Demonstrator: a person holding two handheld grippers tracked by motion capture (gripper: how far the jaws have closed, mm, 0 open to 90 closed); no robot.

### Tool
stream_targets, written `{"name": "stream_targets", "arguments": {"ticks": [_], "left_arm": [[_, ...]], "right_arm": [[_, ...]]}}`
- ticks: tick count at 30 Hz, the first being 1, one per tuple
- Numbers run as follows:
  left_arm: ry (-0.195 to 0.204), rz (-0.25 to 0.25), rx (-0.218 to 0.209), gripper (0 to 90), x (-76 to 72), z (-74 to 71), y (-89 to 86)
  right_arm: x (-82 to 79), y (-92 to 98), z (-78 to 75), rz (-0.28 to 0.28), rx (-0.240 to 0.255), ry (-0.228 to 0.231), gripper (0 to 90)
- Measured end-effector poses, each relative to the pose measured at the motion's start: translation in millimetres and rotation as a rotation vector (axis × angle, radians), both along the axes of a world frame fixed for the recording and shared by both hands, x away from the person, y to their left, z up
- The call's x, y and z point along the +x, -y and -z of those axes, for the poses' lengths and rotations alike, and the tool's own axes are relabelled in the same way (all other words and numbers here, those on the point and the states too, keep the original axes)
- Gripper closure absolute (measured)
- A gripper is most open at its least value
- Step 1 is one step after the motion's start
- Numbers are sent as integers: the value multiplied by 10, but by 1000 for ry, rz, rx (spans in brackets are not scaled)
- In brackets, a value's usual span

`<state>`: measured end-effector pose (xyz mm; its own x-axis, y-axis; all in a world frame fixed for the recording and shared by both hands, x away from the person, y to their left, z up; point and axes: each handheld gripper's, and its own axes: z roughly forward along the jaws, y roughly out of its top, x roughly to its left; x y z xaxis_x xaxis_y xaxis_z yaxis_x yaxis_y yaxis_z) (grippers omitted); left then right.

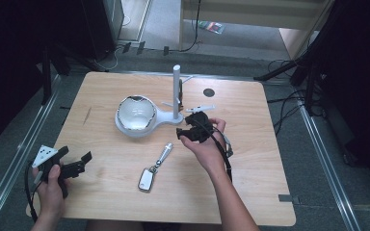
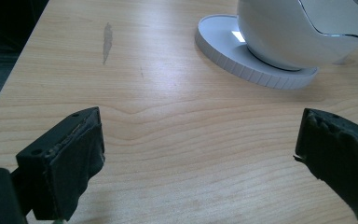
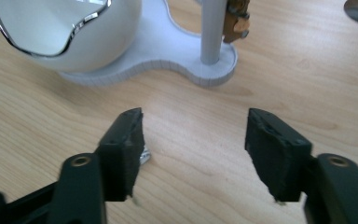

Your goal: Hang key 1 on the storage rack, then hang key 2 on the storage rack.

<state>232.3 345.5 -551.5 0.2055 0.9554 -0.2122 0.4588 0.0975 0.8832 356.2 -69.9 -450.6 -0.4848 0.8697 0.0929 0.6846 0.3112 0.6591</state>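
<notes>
White bowl (image 1: 136,114) on stand base (image 1: 164,117), contents unclear; right gripper (image 3: 193,140) half-wide, empty; left gripper (image 2: 198,154) wide, empty.

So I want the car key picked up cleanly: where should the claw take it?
Judging by its pose, grip the key fob across its narrow width, coming from straight above. It lies flat with bare table on both long sides; the thin metal stem looks likelier to slip or swing.

A light wooden table (image 1: 106,192) carries a white stand (image 1: 139,129) with a bowl and an upright post, a key fob (image 1: 147,179) with a silvery handle lying in front of it, and what may be a dark round disc (image 1: 208,92) near the far edge.
</notes>
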Motion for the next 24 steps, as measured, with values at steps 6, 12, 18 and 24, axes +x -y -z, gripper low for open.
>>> {"name": "stream_targets", "arguments": {"ticks": [6, 12, 18, 24], "left_arm": [[0, 0, 0, 17, 0, 0, 0], [-1, 1, 2, 17, -1, -1, 0], [1, -3, -5, 17, -2, 0, -3], [0, -3, -6, 17, -1, 0, -3]], "right_arm": [[-61, -131, 75, 37, -66, -30, 223], [-101, -247, 163, 85, -109, -135, 121], [-165, -329, 281, 102, -126, -176, 44], [-184, -394, 379, 118, -132, -215, 48]]}}
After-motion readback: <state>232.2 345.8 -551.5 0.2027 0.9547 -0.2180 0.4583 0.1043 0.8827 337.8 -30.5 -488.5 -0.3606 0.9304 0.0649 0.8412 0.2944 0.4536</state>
